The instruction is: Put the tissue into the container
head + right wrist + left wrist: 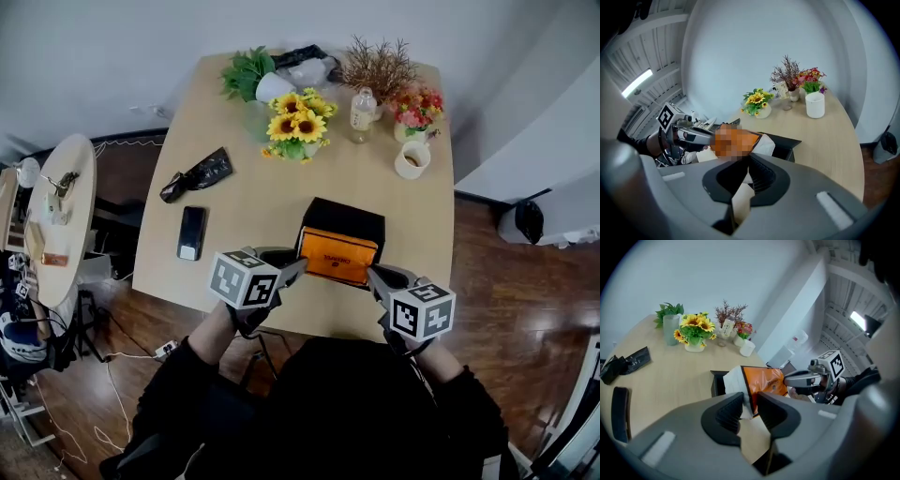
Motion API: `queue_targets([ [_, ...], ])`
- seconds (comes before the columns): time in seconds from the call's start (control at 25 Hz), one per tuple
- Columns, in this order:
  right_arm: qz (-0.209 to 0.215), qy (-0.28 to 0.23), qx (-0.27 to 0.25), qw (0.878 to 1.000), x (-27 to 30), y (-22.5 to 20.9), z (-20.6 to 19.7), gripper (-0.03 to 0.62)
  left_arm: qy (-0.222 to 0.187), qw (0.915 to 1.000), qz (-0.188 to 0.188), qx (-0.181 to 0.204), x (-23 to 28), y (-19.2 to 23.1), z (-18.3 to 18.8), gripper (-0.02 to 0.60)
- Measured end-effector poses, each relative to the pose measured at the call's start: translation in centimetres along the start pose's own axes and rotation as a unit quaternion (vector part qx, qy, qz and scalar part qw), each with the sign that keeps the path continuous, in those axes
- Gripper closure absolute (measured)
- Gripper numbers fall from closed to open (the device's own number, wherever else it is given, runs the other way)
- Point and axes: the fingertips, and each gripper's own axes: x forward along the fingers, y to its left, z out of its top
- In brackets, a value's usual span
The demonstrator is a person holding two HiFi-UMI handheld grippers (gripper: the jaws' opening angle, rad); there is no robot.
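An orange tissue pack (338, 256) with white tissue showing at its end hangs over the near edge of a black open container (343, 220) at the table's front. My left gripper (298, 270) is shut on the pack's left end, and my right gripper (374, 276) is shut on its right end. In the left gripper view the pack (762, 380) and its white tissue (733, 381) sit between the left gripper (749, 411) pads, in front of the container (717, 382). In the right gripper view the right gripper (746, 171) pinches the pack (736, 141) above the container (786, 142).
On the wooden table (244, 202) lie a black phone (191, 232) and a black pouch (197, 174) to the left. Sunflowers (297, 122), a small bottle (362, 111), a white cup (412, 159) and other plants stand at the far side. The front table edge is just below the grippers.
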Motion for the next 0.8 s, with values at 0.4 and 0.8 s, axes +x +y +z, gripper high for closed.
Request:
queue_targets([
  [0.4, -0.011, 0.032, 0.046, 0.998, 2.1, -1.9, -1.5, 0.585, 0.043, 0.9986, -0.017, -0.025, 2.4, 1.9, -0.9, 0.5],
  [0.8, -0.028, 0.065, 0.034, 0.997, 3.2, -2.8, -2.2, 0.585, 0.086, 0.9962, -0.01, -0.014, 3.7, 2.6, -1.5, 0.5],
])
